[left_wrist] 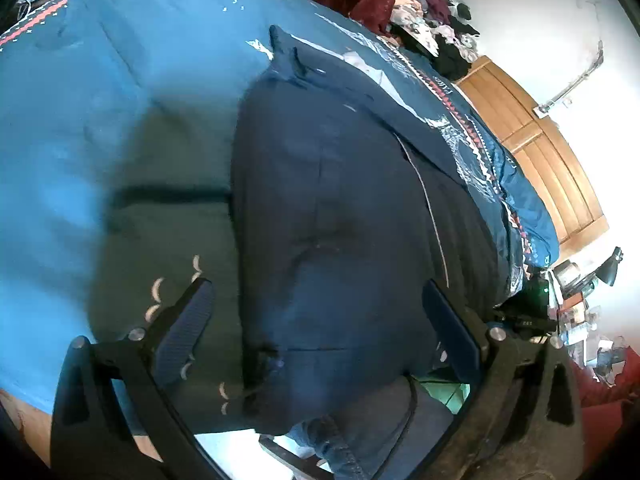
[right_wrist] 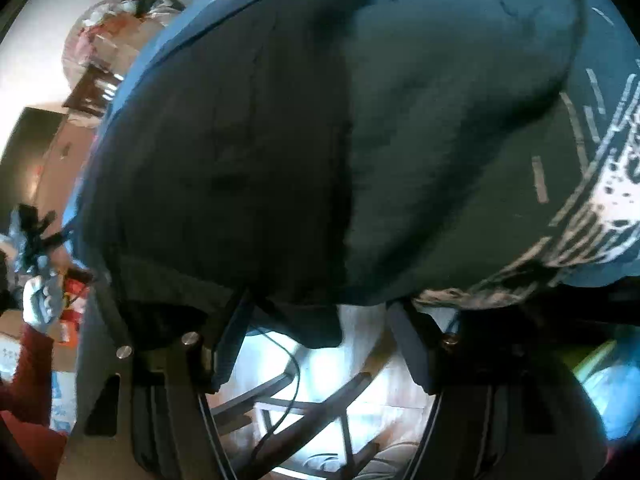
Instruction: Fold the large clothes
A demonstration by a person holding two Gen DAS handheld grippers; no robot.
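- Our left gripper shows in the left wrist view with its ribbed fingers spread wide, nothing pinched between them.
- The dark navy garment lies on the blue patterned bedspread, filling the middle of that view from 12 o'clock down to 6 o'clock, where its edge hangs off the bed.
- The left finger sits over bare bedspread at 8 o'clock; the right finger sits at 4 o'clock by the garment's edge.
- A white stitched line runs along the garment toward 3 o'clock.
- A heap of mixed clothes crowds the bed at 1 o'clock, and a wooden panel lies beyond it at 3 o'clock.
- In the right wrist view, our right gripper also stands apart, both fingers just below the garment's hanging hem, gripping nothing.
- The garment blocks nearly all of this view above the fingers; a black cable and a metal frame lie below at 6 o'clock.
- A gloved hand with a dark red sleeve appears at 9 o'clock.
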